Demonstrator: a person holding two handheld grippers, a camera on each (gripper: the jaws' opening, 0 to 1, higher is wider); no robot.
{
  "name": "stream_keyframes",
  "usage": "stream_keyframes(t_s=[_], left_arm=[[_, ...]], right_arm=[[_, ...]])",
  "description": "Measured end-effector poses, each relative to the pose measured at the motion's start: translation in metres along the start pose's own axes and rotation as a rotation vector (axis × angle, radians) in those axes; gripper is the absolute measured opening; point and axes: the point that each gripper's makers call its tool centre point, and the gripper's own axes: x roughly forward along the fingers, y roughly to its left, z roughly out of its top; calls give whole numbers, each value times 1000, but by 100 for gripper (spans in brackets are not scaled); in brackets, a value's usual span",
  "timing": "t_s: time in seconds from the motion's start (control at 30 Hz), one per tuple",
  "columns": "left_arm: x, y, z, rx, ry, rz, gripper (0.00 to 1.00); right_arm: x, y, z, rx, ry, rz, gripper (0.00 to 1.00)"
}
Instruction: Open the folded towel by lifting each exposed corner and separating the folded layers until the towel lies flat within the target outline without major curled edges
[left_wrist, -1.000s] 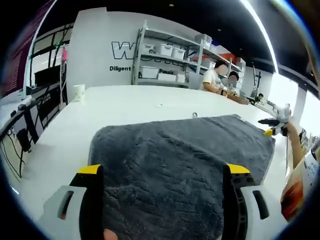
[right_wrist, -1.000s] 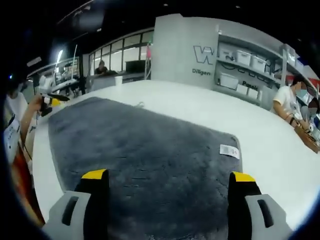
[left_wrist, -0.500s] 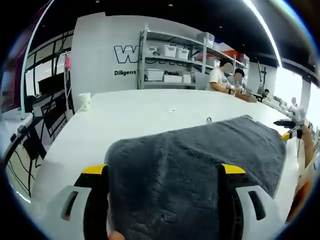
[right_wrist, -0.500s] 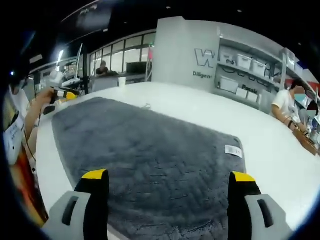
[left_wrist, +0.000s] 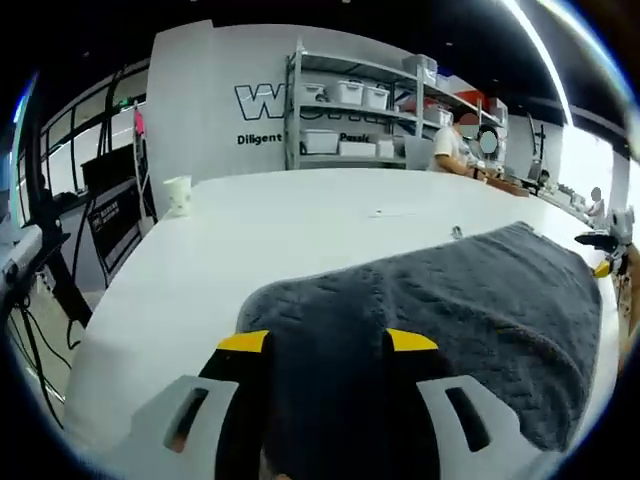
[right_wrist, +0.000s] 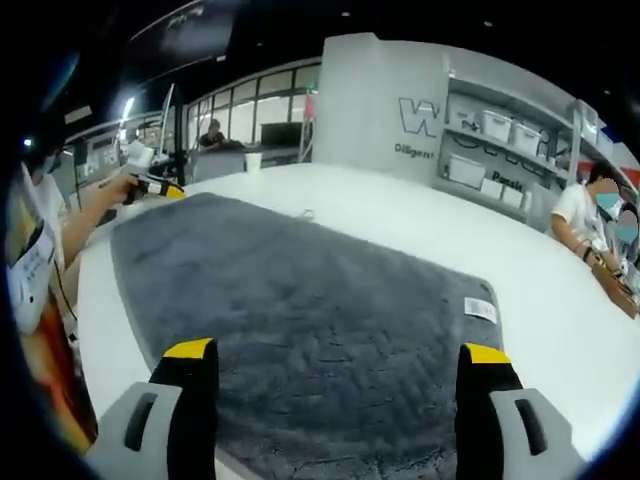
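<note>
A dark grey towel (left_wrist: 480, 290) lies spread on the white table (left_wrist: 250, 230). My left gripper (left_wrist: 327, 343) is at its near left edge, jaws drawn in with the towel's edge bunched and raised between them. At the far right of the left gripper view, the right gripper (left_wrist: 607, 243) sits by the towel's far end. In the right gripper view the towel (right_wrist: 300, 290) lies flat, with a white label (right_wrist: 481, 308) at its right edge. My right gripper (right_wrist: 338, 352) stands open low over the near edge. The left gripper (right_wrist: 152, 185) is at the far left corner, in a hand.
A paper cup (left_wrist: 178, 192) stands at the table's far left. A small metal bit (left_wrist: 456, 232) lies just beyond the towel. Shelves with white bins (left_wrist: 350, 110) line the back wall, and people sit at a far table (left_wrist: 460, 150). The holder's arm (right_wrist: 75, 225) borders the left.
My left jaws have drawn in on the towel's edge, which now bunches up between them. The right gripper stays open; its view has shifted only slightly.
</note>
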Motion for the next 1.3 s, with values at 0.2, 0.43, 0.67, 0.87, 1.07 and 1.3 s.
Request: stream_keyframes(t_s=[0.2,0.43,0.67,0.87,1.07,1.3], left_arm=[[11,10,-3,-6,14,10,28],[21,15,-14,36,68,28,27],[22,22,-16,34,53,36,18],[24,27,-14,61,35,56,15],[24,29,-13,80,25,70,14],[23,32,-13,77,14,91,13]], right_arm=[[2,2,-4,2,14,7,99],[3,3,-4,-8,22,12,98],[8,5,-9,-7,36,18,98],[9,8,-9,-26,44,27,98],[8,8,-8,-34,44,28,97],[5,6,-10,-30,47,20,97]])
